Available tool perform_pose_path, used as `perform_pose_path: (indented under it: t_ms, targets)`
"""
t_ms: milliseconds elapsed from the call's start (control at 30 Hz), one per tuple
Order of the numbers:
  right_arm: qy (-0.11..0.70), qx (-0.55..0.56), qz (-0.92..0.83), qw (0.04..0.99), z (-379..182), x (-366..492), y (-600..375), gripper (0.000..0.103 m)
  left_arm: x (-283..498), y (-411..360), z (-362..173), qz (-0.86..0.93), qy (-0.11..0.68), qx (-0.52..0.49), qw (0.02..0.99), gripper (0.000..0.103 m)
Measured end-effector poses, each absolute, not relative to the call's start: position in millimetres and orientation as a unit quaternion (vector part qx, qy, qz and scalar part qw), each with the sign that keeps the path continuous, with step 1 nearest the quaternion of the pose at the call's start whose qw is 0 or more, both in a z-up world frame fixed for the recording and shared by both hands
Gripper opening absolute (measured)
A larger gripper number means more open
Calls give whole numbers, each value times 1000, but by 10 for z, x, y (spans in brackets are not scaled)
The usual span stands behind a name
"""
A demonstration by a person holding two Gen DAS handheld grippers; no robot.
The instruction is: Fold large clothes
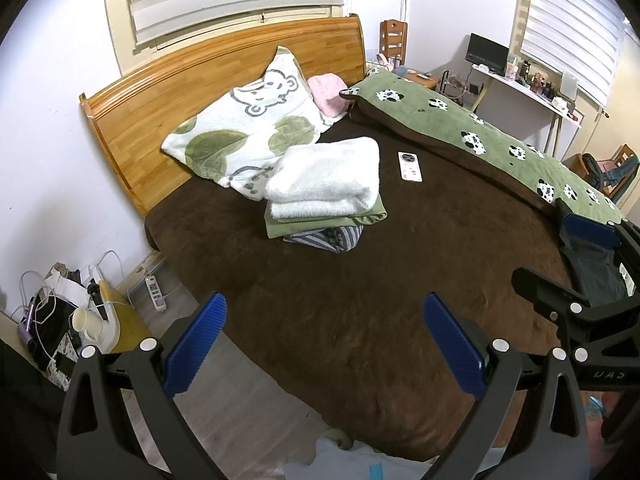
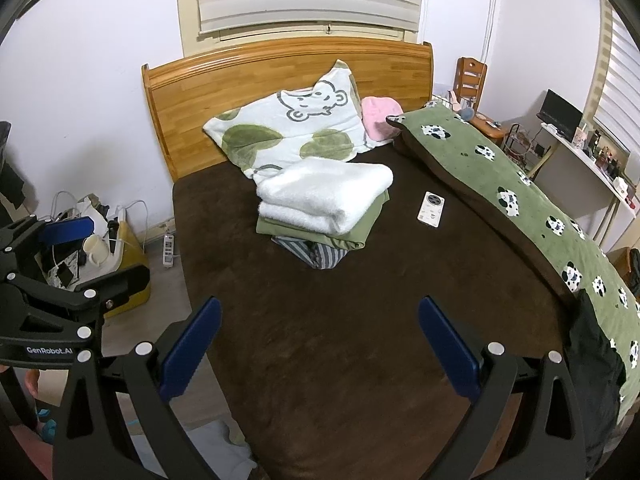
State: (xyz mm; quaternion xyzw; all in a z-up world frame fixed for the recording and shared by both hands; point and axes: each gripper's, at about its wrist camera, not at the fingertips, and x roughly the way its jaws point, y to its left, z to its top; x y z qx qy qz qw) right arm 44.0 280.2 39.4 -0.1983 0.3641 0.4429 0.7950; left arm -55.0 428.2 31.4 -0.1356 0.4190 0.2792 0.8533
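Bedroom: bed under a brown blanket (image 2: 340, 340), wooden headboard (image 2: 280, 68) at the far end. Folded stack mid-bed: white fleece (image 2: 324, 196) on top, green piece (image 2: 360, 232) under it, striped garment (image 2: 316, 254) at the bottom. Phone (image 2: 430, 209) lies just beside the stack, apart from it. Next candidate looks like the dark garment (image 2: 592, 360) draped at the bed's right edge against the green cow-print duvet (image 2: 520, 188). Left gripper (image 1: 324, 344) and right gripper (image 2: 320, 344) both hover spread wide, nothing between the fingers. Garment probably soft, limp, fairly light; it will sag and bunch. Best pinch: two corners or the shoulder seams, one per gripper, then drag flat onto the blanket.
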Motion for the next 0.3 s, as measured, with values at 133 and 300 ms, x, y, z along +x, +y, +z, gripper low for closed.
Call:
perform_pose_path:
  t_ms: [133, 300]
  targets:
    - [365, -198, 443, 794, 391, 440, 2798, 97, -521, 4289, 302, 279, 424, -138, 851, 96]
    - [365, -198, 443, 795, 398, 445, 2797, 97, -492, 4302, 296, 278, 423, -139, 851, 96]
